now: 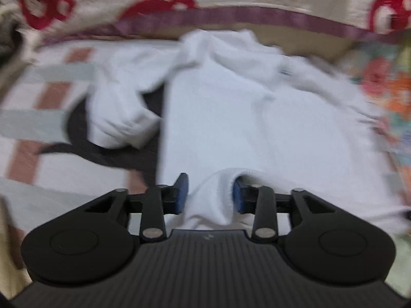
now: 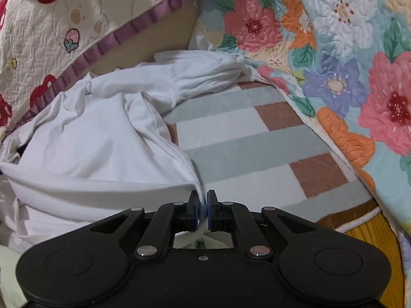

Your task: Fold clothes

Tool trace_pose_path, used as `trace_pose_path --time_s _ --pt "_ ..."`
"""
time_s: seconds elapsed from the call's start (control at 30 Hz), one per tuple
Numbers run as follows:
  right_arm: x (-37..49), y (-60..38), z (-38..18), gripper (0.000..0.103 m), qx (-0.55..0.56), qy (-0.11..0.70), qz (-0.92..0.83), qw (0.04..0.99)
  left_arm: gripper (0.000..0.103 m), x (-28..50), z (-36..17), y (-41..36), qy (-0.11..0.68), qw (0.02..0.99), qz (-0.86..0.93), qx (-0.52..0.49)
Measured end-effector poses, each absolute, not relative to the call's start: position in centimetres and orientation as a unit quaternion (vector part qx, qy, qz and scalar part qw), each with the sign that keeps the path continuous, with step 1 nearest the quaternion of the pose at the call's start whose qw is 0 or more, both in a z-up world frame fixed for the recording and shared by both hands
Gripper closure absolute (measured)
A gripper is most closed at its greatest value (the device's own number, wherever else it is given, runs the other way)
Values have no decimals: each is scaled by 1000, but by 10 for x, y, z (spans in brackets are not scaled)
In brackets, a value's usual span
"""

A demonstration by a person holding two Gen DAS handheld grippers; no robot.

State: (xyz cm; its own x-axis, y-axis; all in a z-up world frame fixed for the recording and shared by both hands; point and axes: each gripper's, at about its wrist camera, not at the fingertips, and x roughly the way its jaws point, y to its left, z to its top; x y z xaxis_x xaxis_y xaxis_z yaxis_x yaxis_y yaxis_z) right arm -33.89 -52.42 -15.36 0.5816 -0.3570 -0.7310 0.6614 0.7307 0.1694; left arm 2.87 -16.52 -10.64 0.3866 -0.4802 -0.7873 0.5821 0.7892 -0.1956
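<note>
A white long-sleeved shirt (image 1: 231, 107) lies spread on a striped blanket (image 1: 38, 118); this view is blurred. One sleeve (image 1: 118, 113) lies folded at its left side. My left gripper (image 1: 209, 193) is at the shirt's near edge, and a raised bunch of white cloth fills the gap between its blue pads. In the right wrist view the shirt (image 2: 97, 138) is pulled up into a taut ridge toward my right gripper (image 2: 203, 205), which is shut on a thin corner of its hem. The other sleeve (image 2: 205, 74) stretches away to the far right.
A cream quilt with red prints and a purple ruffle (image 2: 51, 25) borders the far side. A floral quilt (image 2: 346, 64) covers the right. The striped blanket (image 2: 244, 148) shows bare right of the shirt. Wooden floor (image 2: 372, 233) appears at the near right.
</note>
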Motion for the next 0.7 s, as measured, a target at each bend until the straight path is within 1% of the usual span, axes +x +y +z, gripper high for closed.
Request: trace_pose_path --time_s 0.03,0.07,0.1,0.17,0.3,0.4,0.47,0.53,0.57,0.6,0.63,0.7 --pt "-340 -525 -155 94 222 350 -295 861 52 23 -103 -164 443 841 -304 71" --pt "-340 -526 -157 92 225 351 -296 859 43 17 -99 -163 433 850 -288 85" --pt "-341 -526 -160 90 231 352 -297 857 39 12 -98 -162 426 857 -275 96" --pt "-341 -527 -164 90 240 354 -298 853 39 2 -94 -158 412 869 -249 117" --pt "-339 -525 -167 90 245 357 -294 852 39 -16 -77 -136 360 906 -216 51" --pt "-339 -525 -166 90 245 355 -295 853 41 -17 -69 -131 343 912 -221 45" --pt "-340 -528 -167 90 249 353 -297 851 42 -10 -71 -137 362 896 -245 75" --pt "-341 -530 -168 90 252 351 -299 850 43 2 -83 -148 431 845 -296 109" --pt "-342 -531 -168 89 252 351 -301 850 43 7 -88 -151 466 822 -309 110" --pt "-344 -530 -167 88 254 344 -297 854 44 8 -91 -149 480 822 -290 96" --pt "-346 -529 -166 94 255 335 -292 859 45 8 -91 -148 488 825 -275 84" --pt "-352 -527 -161 95 266 304 -273 873 45 6 -89 -145 487 826 -274 68"
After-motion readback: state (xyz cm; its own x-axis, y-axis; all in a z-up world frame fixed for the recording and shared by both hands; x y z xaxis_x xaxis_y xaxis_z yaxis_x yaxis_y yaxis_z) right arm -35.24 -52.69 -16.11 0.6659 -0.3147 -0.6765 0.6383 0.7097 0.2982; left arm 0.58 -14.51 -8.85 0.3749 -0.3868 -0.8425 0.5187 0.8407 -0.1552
